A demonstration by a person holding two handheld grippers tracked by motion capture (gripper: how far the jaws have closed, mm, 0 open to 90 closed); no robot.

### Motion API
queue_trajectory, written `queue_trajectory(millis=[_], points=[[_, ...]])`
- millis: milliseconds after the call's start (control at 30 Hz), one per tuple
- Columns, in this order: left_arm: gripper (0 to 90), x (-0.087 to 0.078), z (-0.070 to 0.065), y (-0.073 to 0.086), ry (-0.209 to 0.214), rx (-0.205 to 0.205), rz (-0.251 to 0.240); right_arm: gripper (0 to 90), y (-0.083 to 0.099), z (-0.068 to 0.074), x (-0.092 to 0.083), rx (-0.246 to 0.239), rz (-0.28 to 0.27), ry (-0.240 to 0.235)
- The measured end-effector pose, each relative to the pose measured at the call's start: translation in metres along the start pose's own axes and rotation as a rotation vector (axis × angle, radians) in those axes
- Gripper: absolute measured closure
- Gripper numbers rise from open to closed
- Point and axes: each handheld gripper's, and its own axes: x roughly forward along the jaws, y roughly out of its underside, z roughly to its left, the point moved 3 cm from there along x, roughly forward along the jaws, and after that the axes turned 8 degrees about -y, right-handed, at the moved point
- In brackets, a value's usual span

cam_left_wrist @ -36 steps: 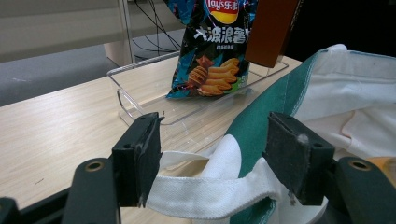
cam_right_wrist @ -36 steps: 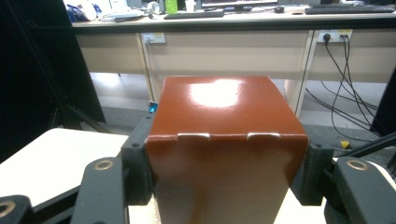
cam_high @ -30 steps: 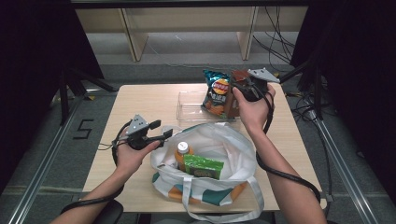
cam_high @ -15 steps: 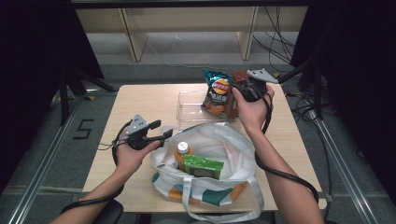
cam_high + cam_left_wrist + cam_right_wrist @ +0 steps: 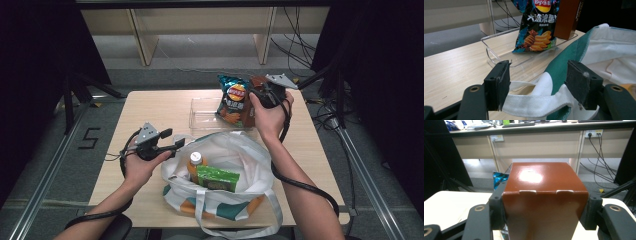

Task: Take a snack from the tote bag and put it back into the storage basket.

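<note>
From the high view, my right tool (image 5: 260, 95) is at the far right of the surface (image 5: 150, 112), pinching a brown box (image 5: 255, 87) that stands upright at the right end of the clear tray (image 5: 205, 112), just beside the chips bag (image 5: 232, 100) already propped in that tray. My left tool (image 5: 172, 144) sits at the near left, its jaws pointing at the rim of the white tote (image 5: 250, 170); inside the tote I can see an orange bottle (image 5: 195, 165) and a green packet (image 5: 217, 178) waiting. So I judge the unpacking roughly half done: one item set down, a second in my grip over or in the tray, at least two left in the tote. In the left gripper view, my left tool (image 5: 541, 85) has its jaws spread with the tote's white strap (image 5: 536, 102) lying between them; the pads do not look pressed on it, so I read it as ready to hold the tote rather than gripping. Beyond it the chips bag (image 5: 536, 27) leans in the tray (image 5: 496, 53), and the box (image 5: 567, 18) stands beside it, its foot seemingly inside the tray wall. In the right gripper view, my right tool (image 5: 545, 212) has both pads flat against the box's (image 5: 544, 195) sides. Whether its base rests in the tray I cannot tell from here. Left to do, as I judge: let go of the box, then fetch the bottle and packet.
</note>
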Motion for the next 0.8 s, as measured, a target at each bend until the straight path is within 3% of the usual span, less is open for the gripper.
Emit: queue_trajectory(millis=[100, 300, 367, 533, 567, 800], points=[[35.5, 0.0, 0.0, 0.0, 0.0, 0.0, 0.0, 39.1, 0.003, 0.0, 0.001, 0.014, 0.013, 0.006], [35.5, 0.0, 0.0, 0.0, 0.006, -0.002, -0.006, 39.0, 0.009, -0.001, 0.005, -0.016, 0.019, 0.009], [35.5, 0.0, 0.0, 0.0, 0.001, 0.0, 0.001, 39.0, 0.011, 0.001, 0.005, 0.001, 0.037, 0.012], [35.5, 0.0, 0.0, 0.0, 0.002, 0.0, 0.0, 38.9, 0.018, -0.001, 0.01, -0.008, 0.053, 0.017], [35.5, 0.0, 0.0, 0.0, 0.002, -0.001, 0.001, 38.9, 0.019, -0.003, 0.011, -0.029, 0.056, 0.012], [35.5, 0.0, 0.0, 0.0, 0.003, -0.001, 0.002, 38.8, 0.027, -0.003, 0.015, 0.001, 0.082, 0.032]])
